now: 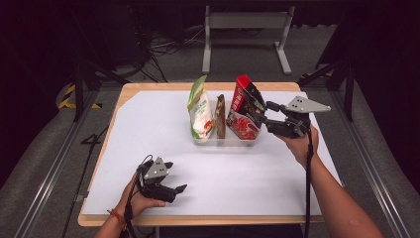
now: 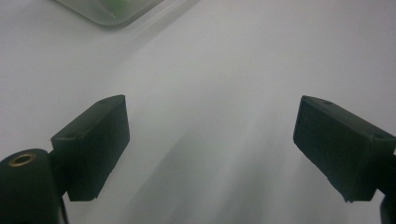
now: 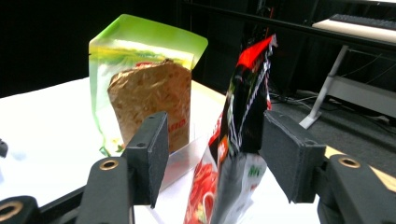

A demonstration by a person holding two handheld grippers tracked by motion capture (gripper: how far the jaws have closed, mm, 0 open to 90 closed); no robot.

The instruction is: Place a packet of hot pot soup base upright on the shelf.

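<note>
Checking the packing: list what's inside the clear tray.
The clear tray holds three upright packets: green bag, brown pouch, red bag. Their bottoms are hidden behind the tray wall.

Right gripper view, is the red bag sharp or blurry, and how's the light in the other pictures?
Right gripper view: the red bag between the jaws is soft and out of focus low down; the brown pouch is clearer. Left gripper view: flat white table, soft shadows. High view: bright table, dark surroundings.

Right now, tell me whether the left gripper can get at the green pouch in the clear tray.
Probably yes. The left gripper, jaws open, sits over bare white mat, and nothing lies between it and the green pouch at the near-left end of the clear tray.
</note>
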